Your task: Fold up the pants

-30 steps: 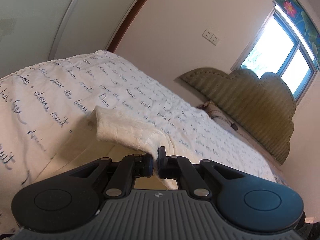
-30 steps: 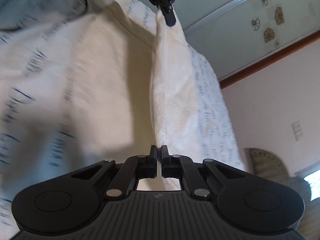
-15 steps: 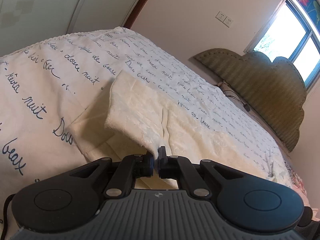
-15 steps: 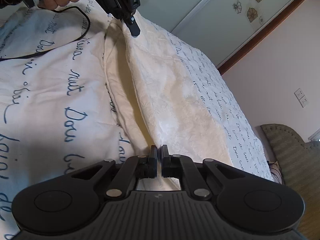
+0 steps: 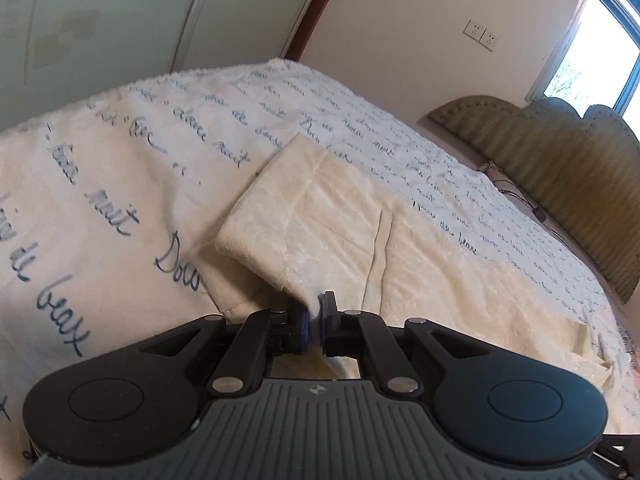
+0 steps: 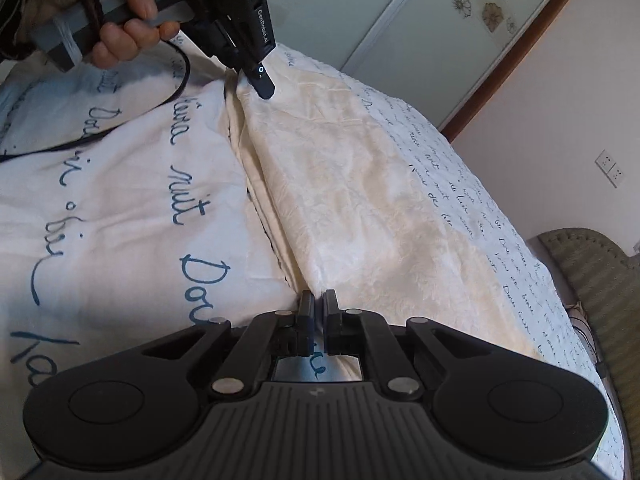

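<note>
we keep both the left tongs [image 5: 314,317] and right tongs [image 6: 316,312] clamped on the cream pants' [image 6: 360,184] folded edge, so that the fold lies straight along the bed [image 6: 100,200].

Pants [image 5: 332,232]: cream, faintly crinkled texture, no print. Bedspread [image 5: 120,184]: white, covered in dark blue handwritten script. Headboard [image 5: 560,168]: olive green, ribbed stripes. Left tongs [image 6: 262,84], right tongs [image 6: 319,300]: black, grey ribbed housing. Wardrobe door [image 6: 460,20]: pale glass, brown flower motifs. Wall [image 5: 400,40]: pale pink.
</note>
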A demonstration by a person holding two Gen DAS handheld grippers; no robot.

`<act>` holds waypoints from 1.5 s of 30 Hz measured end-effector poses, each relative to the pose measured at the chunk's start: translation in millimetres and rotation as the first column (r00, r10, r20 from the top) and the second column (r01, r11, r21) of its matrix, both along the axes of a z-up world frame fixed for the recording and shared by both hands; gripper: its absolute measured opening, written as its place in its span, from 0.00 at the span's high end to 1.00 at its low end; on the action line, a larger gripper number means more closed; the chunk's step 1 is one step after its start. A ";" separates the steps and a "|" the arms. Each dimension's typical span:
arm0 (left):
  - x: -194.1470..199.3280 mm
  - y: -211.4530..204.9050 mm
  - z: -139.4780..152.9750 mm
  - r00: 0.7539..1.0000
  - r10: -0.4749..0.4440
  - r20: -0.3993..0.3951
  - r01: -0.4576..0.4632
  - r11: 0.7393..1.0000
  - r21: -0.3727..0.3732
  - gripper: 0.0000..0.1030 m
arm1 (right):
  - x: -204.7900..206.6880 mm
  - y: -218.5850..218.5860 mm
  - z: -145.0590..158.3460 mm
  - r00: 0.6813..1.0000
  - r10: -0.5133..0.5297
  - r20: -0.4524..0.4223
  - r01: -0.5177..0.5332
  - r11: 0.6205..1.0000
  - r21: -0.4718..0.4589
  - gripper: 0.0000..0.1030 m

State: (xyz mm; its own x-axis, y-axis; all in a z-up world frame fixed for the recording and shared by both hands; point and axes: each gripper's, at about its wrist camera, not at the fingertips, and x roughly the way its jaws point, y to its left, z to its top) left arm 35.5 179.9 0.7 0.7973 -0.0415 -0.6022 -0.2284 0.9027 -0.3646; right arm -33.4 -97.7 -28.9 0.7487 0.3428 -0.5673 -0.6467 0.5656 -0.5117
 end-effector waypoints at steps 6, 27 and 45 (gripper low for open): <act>2.4 -3.2 -5.8 1.000 -0.005 -0.021 0.006 1.000 0.025 0.92 | -1.2 1.7 -5.1 1.000 -0.021 0.000 0.021 0.999 0.031 0.96; -46.8 -10.5 61.3 0.982 0.160 0.096 -0.174 0.971 0.166 0.71 | -13.9 -168.2 17.3 0.815 -0.491 -0.309 0.570 0.777 0.269 0.91; -22.5 -284.4 23.5 0.497 -0.865 -0.073 0.746 0.383 0.544 0.28 | 44.8 -202.0 29.4 0.567 -0.767 -0.300 0.794 0.413 0.446 0.47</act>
State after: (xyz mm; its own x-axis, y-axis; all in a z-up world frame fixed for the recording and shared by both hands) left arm 13.0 -104.6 24.2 0.6318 -0.5099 -0.5839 0.7219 0.6615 0.2035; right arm 11.4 -299.6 0.5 0.8209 -0.1543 -0.5498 0.1941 0.9809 0.0145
